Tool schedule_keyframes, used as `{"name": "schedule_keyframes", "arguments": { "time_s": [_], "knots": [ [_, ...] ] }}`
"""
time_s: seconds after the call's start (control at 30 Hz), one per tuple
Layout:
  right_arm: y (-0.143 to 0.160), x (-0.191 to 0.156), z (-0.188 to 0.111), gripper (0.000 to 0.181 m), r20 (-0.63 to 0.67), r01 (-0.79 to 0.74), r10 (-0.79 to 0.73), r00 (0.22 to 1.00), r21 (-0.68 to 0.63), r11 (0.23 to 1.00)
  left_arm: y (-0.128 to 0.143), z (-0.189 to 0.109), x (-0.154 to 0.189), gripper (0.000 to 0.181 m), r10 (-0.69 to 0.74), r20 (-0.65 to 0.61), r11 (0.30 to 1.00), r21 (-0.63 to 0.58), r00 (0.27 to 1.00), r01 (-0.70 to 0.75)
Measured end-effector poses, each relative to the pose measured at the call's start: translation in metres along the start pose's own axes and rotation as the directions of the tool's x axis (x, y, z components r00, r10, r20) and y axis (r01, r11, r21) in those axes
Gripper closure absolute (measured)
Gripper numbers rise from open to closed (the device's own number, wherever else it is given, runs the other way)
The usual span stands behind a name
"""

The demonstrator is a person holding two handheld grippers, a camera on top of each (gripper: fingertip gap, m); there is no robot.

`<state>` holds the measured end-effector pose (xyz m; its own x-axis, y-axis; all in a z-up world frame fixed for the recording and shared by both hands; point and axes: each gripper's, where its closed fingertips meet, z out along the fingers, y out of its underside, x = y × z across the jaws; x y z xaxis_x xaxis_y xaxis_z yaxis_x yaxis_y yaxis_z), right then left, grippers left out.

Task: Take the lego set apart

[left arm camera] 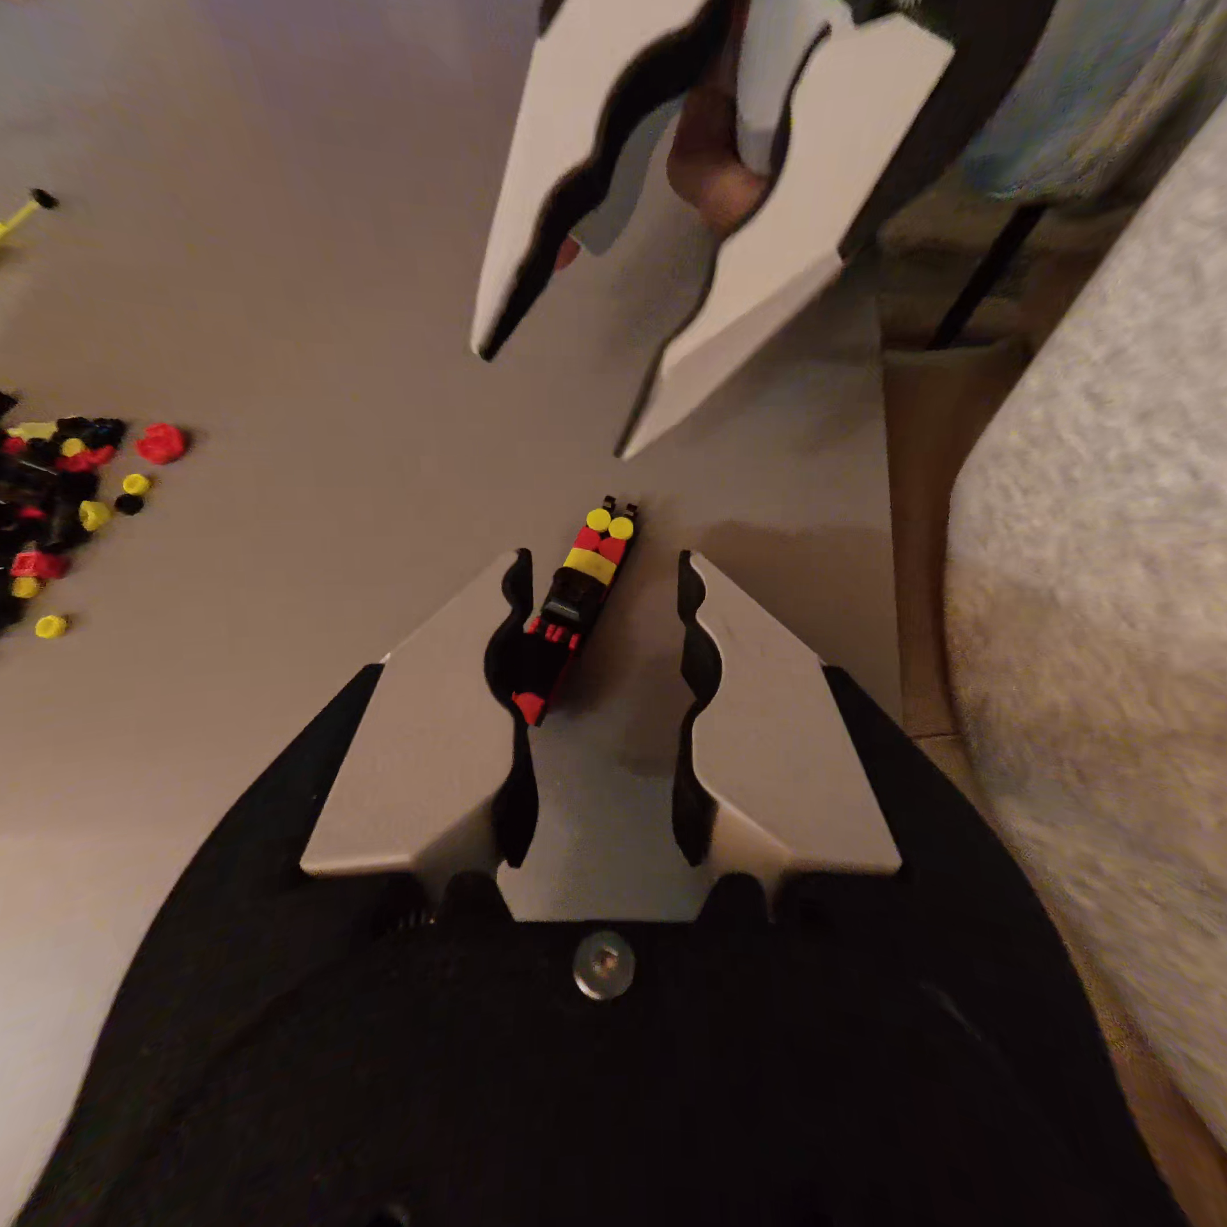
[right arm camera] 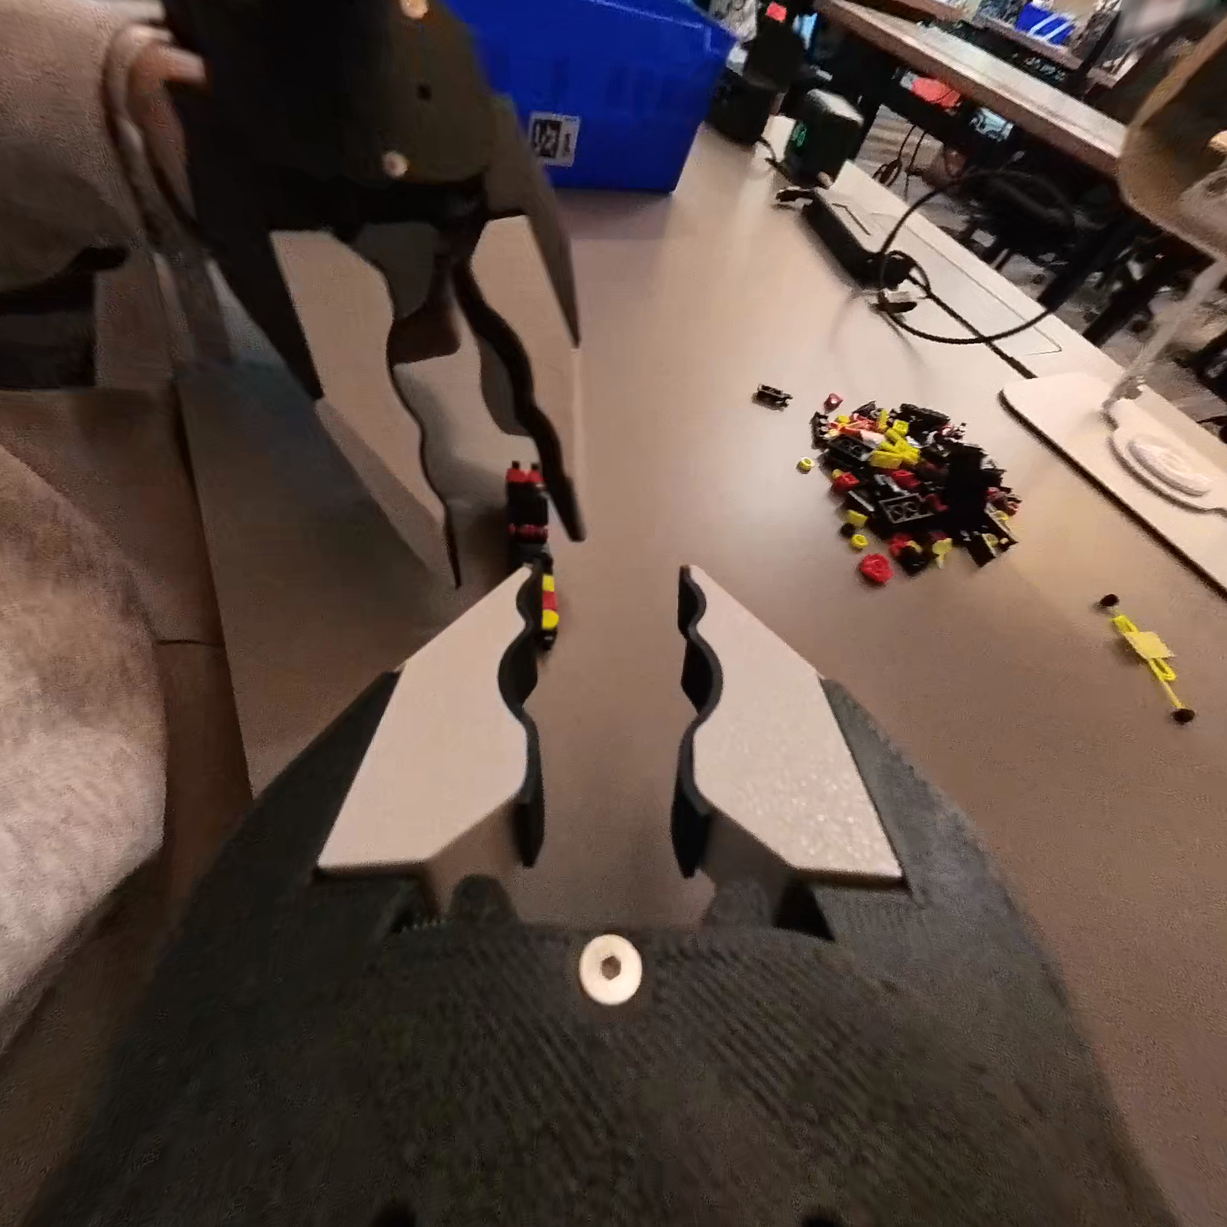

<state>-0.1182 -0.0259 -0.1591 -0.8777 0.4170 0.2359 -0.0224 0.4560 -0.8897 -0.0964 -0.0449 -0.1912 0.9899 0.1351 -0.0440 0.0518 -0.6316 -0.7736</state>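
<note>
A small lego assembly [left arm camera: 579, 607] of black, red and yellow pieces lies on the grey-brown table [left arm camera: 299, 299]. My left gripper [left arm camera: 605, 558] is open, and the assembly sits between its fingers, resting against the left pad. My right gripper [left arm camera: 554, 405] hovers open just beyond the assembly's yellow end. In the right wrist view the assembly [right arm camera: 531, 518] lies just past my right gripper [right arm camera: 607, 571], beside its left fingertip. The left gripper [right arm camera: 514, 554] comes down around the assembly from the upper left. Neither gripper holds anything.
A pile of loose black, red and yellow pieces [right arm camera: 916, 491] lies to the side, also in the left wrist view [left arm camera: 60, 498]. Nearby are a yellow axle piece [right arm camera: 1145, 654], a pale board [right arm camera: 1095, 438], cables [right arm camera: 929, 312] and a blue bin [right arm camera: 597, 86]. A person's fleece sleeve [left arm camera: 1095, 597] borders the table edge. Spacing between my two grippers at the tips: around 5 cm. The yellow axle piece [right arm camera: 1145, 654] is about equally far from each gripper, around 30 cm.
</note>
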Motion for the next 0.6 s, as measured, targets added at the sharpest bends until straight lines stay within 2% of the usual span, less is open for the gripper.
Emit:
{"name": "schedule_keyframes", "arguments": {
  "time_s": [0.13, 0.2, 0.3, 0.33, 0.37, 0.6],
  "knots": [
    [0.017, -0.026, 0.010, 0.141, 0.124, 0.051, -0.035, 0.992, -0.131, 0.990, 0.009, 0.006, -0.008, 0.130, 0.039, -0.035, 0.995, -0.092, 0.999, -0.042],
    [0.026, -0.030, 0.015, 0.141, 0.145, 0.059, -0.031, 0.989, -0.193, 0.979, 0.015, 0.012, -0.008, 0.129, 0.053, -0.075, 0.988, -0.141, 0.996, -0.063],
    [0.028, -0.028, 0.016, 0.150, 0.153, 0.020, 0.014, 0.988, -0.217, 0.976, 0.011, 0.018, -0.005, 0.138, 0.041, -0.132, 0.990, -0.126, 0.990, -0.058],
    [0.028, -0.028, 0.016, 0.155, 0.164, 0.001, 0.036, 0.986, -0.218, 0.976, 0.010, 0.019, -0.005, 0.145, 0.041, -0.139, 0.991, -0.121, 0.989, -0.058],
    [0.028, -0.029, 0.016, 0.160, 0.180, -0.018, 0.059, 0.982, -0.222, 0.975, 0.010, 0.019, -0.004, 0.160, 0.044, -0.155, 0.991, -0.117, 0.987, -0.063],
    [0.035, -0.031, 0.019, 0.165, 0.247, -0.089, 0.163, 0.955, -0.287, 0.954, 0.010, 0.019, 0.002, 0.163, 0.049, -0.198, 0.994, -0.090, 0.979, -0.068]
  ]
}}
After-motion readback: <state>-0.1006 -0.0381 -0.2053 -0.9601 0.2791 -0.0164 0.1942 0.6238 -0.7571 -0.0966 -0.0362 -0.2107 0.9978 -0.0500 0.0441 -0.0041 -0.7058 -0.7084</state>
